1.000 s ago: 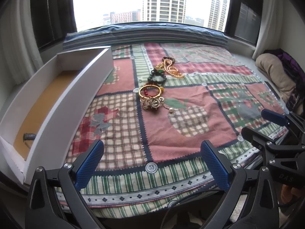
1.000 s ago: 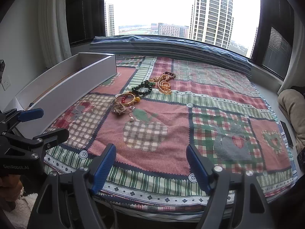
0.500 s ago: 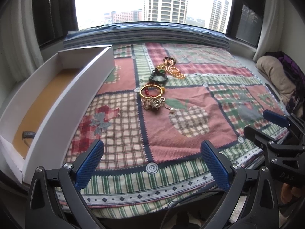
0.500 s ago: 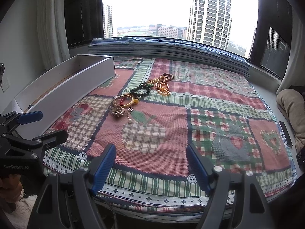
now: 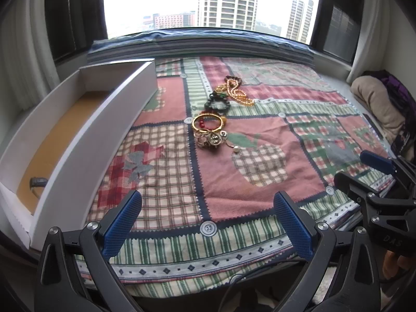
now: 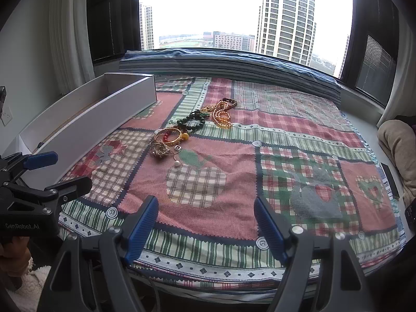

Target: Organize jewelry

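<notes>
While both my grippers, left (image 5: 206,222) and right (image 6: 205,225), hang wide open and empty over the quilt's (image 5: 260,182) near edge, the jewelry pile (image 5: 221,114) sits mid-quilt beside the white tray (image 5: 85,143) (barely filled). Judging by this, sorting has hardly begun; next I must reach forward for one piece.

"GenRobot.AI" on left gripper (image 6: 66,171), "DAS" on right gripper (image 5: 364,171)

Red-green plaid patchwork quilt (image 5: 260,187); gold bangle (image 5: 207,122); white tray (image 5: 78,150), seemingly tan-floored.
</notes>
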The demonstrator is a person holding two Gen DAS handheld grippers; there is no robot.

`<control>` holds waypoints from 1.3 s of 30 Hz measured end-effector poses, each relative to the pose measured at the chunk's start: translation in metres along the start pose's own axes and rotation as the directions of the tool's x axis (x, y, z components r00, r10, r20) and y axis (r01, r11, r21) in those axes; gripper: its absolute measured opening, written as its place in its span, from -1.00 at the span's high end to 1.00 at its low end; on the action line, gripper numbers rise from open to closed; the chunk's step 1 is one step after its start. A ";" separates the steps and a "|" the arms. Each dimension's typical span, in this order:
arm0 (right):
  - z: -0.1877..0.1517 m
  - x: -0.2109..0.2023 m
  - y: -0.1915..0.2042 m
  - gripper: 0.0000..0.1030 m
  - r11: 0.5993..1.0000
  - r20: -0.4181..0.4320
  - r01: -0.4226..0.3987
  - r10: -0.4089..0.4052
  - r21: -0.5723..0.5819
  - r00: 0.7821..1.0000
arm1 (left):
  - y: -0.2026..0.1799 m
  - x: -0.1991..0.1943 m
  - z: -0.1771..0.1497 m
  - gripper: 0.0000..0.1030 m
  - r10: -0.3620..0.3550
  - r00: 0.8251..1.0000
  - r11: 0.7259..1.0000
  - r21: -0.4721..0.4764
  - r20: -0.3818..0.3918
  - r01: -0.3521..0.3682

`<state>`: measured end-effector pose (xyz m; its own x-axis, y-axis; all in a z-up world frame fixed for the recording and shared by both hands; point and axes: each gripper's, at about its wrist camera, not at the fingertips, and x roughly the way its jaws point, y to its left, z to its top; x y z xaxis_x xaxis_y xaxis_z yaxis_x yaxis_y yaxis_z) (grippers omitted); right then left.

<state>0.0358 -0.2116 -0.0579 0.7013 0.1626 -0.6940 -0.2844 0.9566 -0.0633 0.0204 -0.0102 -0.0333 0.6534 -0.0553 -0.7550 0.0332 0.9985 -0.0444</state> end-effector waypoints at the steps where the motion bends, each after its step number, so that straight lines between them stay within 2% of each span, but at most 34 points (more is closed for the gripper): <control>1: 0.000 0.000 0.000 -0.50 1.000 0.001 0.001 -0.001 0.000 1.000 | 0.000 0.000 0.000 -0.97 0.000 1.000 1.000 0.000 0.000 0.000; 20: 0.000 -0.003 -0.002 -0.50 1.000 0.006 -0.004 0.004 0.018 1.000 | 0.003 0.003 0.001 -0.97 -0.008 1.000 1.000 -0.008 -0.010 0.008; 26: -0.004 0.002 -0.014 -0.50 0.998 -0.012 0.016 -0.016 0.055 1.000 | 0.025 0.013 0.007 -0.97 -0.031 0.999 0.997 -0.067 -0.029 0.029; 31: -0.005 0.008 -0.016 -0.50 0.998 -0.028 0.001 0.001 0.065 1.000 | 0.031 0.046 0.028 -0.96 -0.080 0.993 0.994 -0.081 -0.085 0.073; 34: -0.005 0.011 -0.017 -0.50 0.998 -0.035 -0.006 0.008 0.067 0.999 | 0.015 0.074 0.044 -0.96 -0.112 0.985 0.994 -0.009 -0.129 0.112; 36: -0.005 0.012 -0.019 -0.50 0.998 -0.042 -0.008 0.011 0.070 0.999 | 0.004 0.095 0.054 -0.96 -0.098 0.986 0.994 0.038 -0.133 0.104; 39: -0.007 0.015 -0.023 -0.50 0.997 -0.055 -0.004 0.008 0.076 0.998 | -0.002 0.134 0.067 -0.96 -0.065 0.987 0.995 0.060 -0.145 0.074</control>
<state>0.0487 -0.2331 -0.0721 0.6621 0.1572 -0.7328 -0.2365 0.9716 -0.0053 0.1585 -0.0194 -0.0907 0.5334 -0.1200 -0.8373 0.1271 0.9900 -0.0609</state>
